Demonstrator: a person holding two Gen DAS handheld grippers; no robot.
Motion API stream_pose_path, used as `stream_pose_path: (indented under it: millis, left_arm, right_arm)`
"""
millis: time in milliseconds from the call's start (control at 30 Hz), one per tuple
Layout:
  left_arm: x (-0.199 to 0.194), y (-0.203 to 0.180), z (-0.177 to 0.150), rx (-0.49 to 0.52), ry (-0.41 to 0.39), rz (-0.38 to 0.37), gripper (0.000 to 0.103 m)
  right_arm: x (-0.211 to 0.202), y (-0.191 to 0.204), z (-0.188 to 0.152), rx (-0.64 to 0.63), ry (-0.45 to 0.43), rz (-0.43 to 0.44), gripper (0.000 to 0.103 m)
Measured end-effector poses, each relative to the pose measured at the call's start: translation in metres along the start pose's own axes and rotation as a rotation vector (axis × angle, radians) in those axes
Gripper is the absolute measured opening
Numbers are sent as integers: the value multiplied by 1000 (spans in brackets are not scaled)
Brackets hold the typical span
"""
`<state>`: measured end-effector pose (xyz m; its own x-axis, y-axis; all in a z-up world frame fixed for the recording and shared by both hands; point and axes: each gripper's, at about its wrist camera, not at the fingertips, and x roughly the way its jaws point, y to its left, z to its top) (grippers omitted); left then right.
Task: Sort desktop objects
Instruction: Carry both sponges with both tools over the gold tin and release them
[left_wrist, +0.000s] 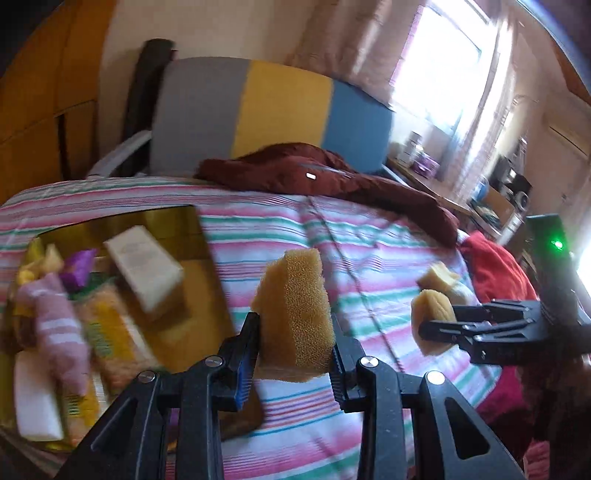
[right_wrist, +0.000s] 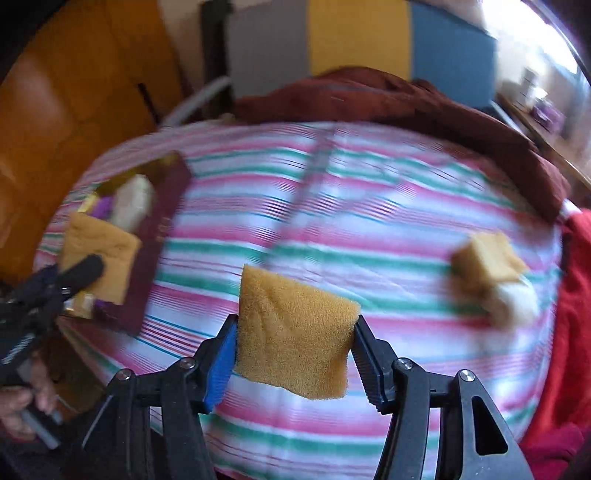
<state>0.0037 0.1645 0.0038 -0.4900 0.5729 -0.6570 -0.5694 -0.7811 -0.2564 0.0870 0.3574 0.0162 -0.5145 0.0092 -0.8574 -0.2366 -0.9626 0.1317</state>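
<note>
Sponges, coarse yellow-brown foam blocks, sit in both tools above the striped pink, green and white bedspread (right_wrist: 369, 206). The left hand-held gripper (left_wrist: 295, 358) is clenched on one thick sponge block (left_wrist: 295, 314), squeezed between its pads. The right hand-held gripper (right_wrist: 295, 354) grasps a second sponge block (right_wrist: 295, 332), its lower corner hanging free beneath the jaws; no earlier view is there to compare.

Taking the dark-red-sided gold-lined box (left_wrist: 207, 266) as landmark: it lies on the bedspread's left part, holding a white carton (left_wrist: 144, 266), a pink striped sock-like roll (left_wrist: 61, 325), something purple and yellow packets, all blurred, the lower edge cut off by the left tool. Well right of the box, a loose pale sponge piece (right_wrist: 487, 258) lies on the spread on something white I cannot identify. Behind the box, a dark red garment (left_wrist: 332, 177) lies along the far edge. A person's hand (right_wrist: 22, 410) shows at the left edge, half cut off.
</note>
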Motion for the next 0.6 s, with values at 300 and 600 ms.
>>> stream_pose_path:
  millis: [300, 600]
  left_arm:
    - [-31, 85, 25, -135, -82, 128, 33]
    - [-24, 136, 58, -210, -91, 173, 39]
  right_arm:
    - [16, 90, 34, -95, -50, 221, 60]
    - [43, 160, 57, -128, -53, 378, 90]
